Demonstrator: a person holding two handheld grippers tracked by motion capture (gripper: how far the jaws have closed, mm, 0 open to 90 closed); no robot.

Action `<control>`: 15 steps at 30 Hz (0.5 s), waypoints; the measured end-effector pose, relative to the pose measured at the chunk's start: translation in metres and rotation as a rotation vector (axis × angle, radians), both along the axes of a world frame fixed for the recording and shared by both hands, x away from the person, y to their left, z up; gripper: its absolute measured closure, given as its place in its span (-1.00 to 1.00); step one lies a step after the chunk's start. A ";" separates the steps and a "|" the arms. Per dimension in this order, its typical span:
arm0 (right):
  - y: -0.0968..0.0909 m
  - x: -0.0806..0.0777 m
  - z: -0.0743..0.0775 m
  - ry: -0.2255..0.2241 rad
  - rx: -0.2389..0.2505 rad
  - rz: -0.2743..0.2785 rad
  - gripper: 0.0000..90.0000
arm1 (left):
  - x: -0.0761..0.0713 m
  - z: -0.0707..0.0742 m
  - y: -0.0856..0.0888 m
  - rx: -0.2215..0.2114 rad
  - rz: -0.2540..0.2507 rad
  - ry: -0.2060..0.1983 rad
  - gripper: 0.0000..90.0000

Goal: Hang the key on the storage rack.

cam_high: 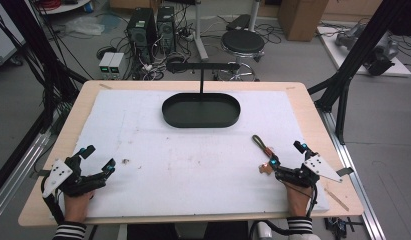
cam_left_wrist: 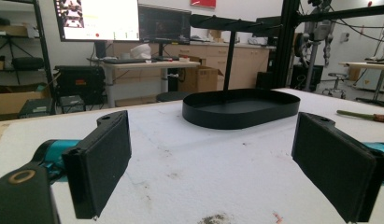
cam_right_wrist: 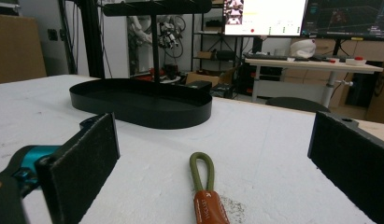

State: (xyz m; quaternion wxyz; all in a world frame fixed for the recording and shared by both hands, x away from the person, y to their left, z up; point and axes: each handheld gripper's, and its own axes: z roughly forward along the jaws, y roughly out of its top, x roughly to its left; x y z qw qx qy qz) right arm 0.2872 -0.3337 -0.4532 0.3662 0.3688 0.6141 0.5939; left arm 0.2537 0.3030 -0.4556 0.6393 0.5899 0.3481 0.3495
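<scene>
Item: olive strap with tan leather tab (cam_right_wrist: pixel 206 191), lying on the counter (cam_high: pixel 193 165) at near right, long axis running far-left to near-right, directly between your right gripper's (cam_high: pixel 285 159) wide jaws; your left gripper (cam_high: pixel 95 159), also wide and empty, sits well apart.

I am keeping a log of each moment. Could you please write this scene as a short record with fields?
surface: table covered by a white mat
stand: black oval tray with an upright post, at the far middle of the mat
strap: olive loop with a brown tab, lying flat on the mat in front of the right tool
left tool: open, holding nothing
right tool: open, jaws either side of the strap, not touching it
</scene>
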 end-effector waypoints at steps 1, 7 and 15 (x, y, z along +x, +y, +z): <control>0.000 0.000 0.000 -0.001 0.003 -0.002 -0.98 | 0.000 0.000 0.000 0.000 0.000 0.000 -0.72; -0.001 0.000 0.000 0.000 0.010 -0.001 -0.98 | 0.000 0.000 -0.001 0.016 0.002 -0.003 -0.72; -0.001 0.000 0.000 0.002 0.008 -0.001 -0.98 | 0.000 0.000 -0.002 0.016 0.001 -0.006 -0.72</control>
